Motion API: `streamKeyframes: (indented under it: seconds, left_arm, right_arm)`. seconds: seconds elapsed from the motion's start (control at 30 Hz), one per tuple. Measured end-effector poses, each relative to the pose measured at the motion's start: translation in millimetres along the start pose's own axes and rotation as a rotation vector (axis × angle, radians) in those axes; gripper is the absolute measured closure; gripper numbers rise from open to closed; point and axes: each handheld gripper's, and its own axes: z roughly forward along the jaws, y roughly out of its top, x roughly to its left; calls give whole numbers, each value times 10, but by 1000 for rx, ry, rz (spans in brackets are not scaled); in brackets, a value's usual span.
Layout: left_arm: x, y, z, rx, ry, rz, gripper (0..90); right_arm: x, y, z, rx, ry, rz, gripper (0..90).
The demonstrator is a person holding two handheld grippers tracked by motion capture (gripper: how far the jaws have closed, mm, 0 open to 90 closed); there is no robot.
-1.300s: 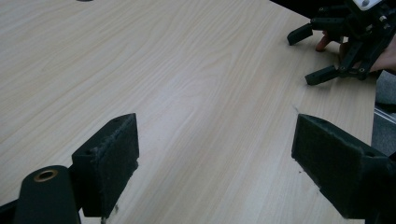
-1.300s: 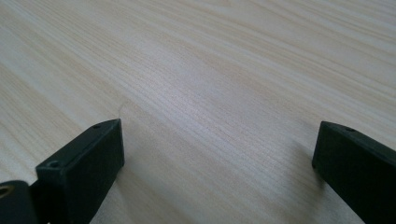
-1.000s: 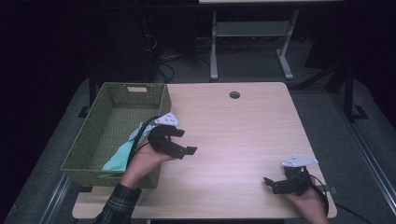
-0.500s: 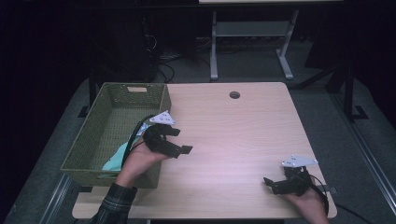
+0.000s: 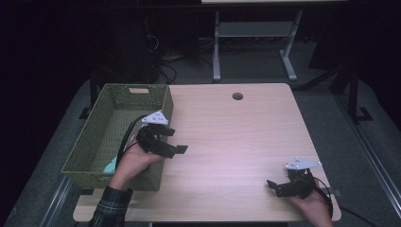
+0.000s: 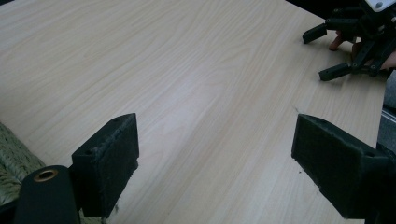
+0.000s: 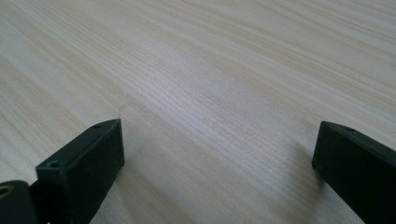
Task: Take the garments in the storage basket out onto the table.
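Observation:
On the pale wooden table [image 5: 236,137] stands a green woven basket [image 5: 118,101] at the left. My left gripper [image 5: 176,141] hovers at the basket's right rim, pointing toward the table's middle, open with nothing between its jaws. In the left gripper view the left gripper [image 6: 215,163] has its jaws wide apart over bare wood. My right gripper [image 5: 274,188] rests near the front right corner, open and holding nothing. The right gripper [image 6: 320,53] also appears far off in the left gripper view. The right gripper view has the right gripper [image 7: 217,158] spread over bare tabletop.
Something teal [image 5: 109,165] lies in the basket's near end, mostly hidden by the left hand. A round cable hole [image 5: 237,96] sits near the table's far edge. A metal stand [image 5: 255,42] and cables lie on the dark floor beyond.
The left gripper has drifted a little to the left, closer to the basket's rim, staying open. The right gripper has not moved.

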Motion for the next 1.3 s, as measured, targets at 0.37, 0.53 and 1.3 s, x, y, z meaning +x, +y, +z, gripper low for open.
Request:
streamKeyframes:
  seconds: [0.37,0.53,1.3]
  left_arm:
    - [55,-58,-73,-1,29,-10,143]
    - [106,-98,-111,4,42,-18,144]
    - [248,-237,-311,-2,109,-46,158]
  right_arm:
    - [-2,0,1,-1,-1,-4,17]
    - [-3,0,1,-1,0,-4,17]
    - [-1,0,1,-2,0,-1,17]
